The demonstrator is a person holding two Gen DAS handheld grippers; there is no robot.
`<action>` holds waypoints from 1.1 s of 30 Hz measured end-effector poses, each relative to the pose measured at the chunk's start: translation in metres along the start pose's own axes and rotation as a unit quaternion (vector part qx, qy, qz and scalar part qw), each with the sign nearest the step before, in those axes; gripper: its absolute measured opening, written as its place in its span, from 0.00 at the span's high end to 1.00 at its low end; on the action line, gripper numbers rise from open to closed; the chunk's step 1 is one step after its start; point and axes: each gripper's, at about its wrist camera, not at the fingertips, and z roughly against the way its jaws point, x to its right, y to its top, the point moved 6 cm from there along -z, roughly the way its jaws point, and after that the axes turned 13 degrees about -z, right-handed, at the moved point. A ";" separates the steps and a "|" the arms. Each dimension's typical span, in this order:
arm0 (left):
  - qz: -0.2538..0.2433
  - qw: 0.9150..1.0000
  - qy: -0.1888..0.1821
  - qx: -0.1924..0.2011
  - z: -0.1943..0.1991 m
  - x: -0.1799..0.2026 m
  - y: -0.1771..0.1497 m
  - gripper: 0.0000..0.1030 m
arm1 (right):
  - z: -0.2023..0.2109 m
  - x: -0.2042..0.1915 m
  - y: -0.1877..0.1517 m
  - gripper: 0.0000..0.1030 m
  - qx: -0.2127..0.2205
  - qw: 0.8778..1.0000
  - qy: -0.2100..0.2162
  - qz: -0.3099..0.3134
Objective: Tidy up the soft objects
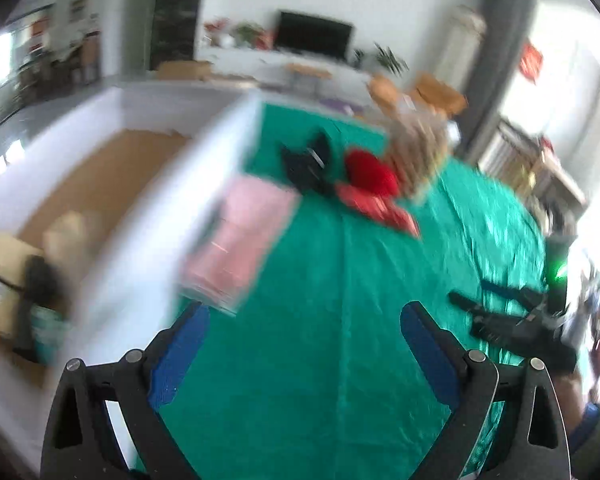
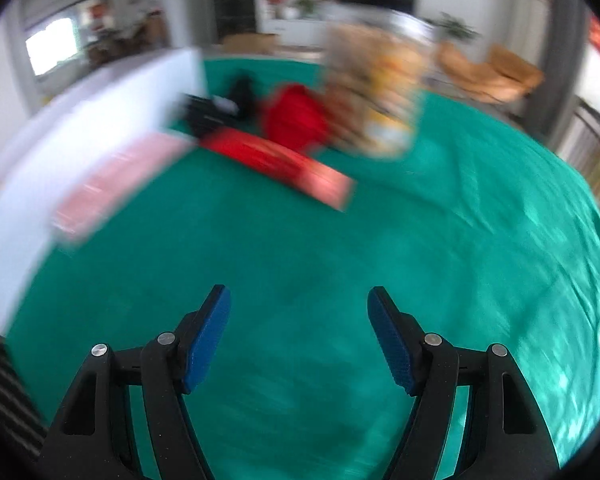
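1. Both views are smeared by motion blur; fine detail on the items is unreadable.
2. Your left gripper (image 1: 304,316) hangs over bare green tablecloth (image 1: 340,340) with its jaws spread wide and nothing between the blue pads.
3. Your right gripper (image 2: 299,300) is likewise over the green tablecloth (image 2: 300,240), jaws apart, nothing held.
4. A white-walled box with a brown cardboard floor (image 1: 112,168) stands at the left side of the table; some tan and dark items lie inside it, too blurred to identify.
5. A pale pink folded cloth (image 1: 240,236) lies on the tablecloth right beside the box's white wall. In the right wrist view the same pink cloth (image 2: 116,184) sits left of the gripper, against the white wall (image 2: 80,152).
6. Farther back, you have a cluster: a black soft item (image 1: 308,164), a bright red rounded soft item (image 1: 370,174), and a flat red piece (image 1: 376,208) in front of it.
7. A tan and yellow blurred object (image 2: 380,92) stands just right of the red items.
8. The right gripper (image 1: 512,320) shows at the right edge of the left wrist view.
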 end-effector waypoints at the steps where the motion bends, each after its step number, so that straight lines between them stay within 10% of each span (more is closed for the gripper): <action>1: -0.012 1.000 -0.002 -0.014 -0.017 0.013 -0.004 0.07 | 0.001 0.013 -0.003 0.28 0.002 1.000 -0.007 -0.007; 9: -0.074 0.994 0.047 -0.072 -0.072 0.049 -0.025 0.07 | -0.002 0.049 -0.016 0.27 0.008 0.999 -0.009 -0.046; 23: -0.031 0.993 0.084 -0.081 -0.085 0.021 -0.042 0.02 | -0.005 0.043 -0.020 0.16 0.005 0.998 -0.032 -0.057; 33: -0.026 0.993 0.091 -0.074 -0.084 0.018 -0.043 0.00 | -0.027 0.010 0.035 0.16 -0.047 0.998 0.046 -0.020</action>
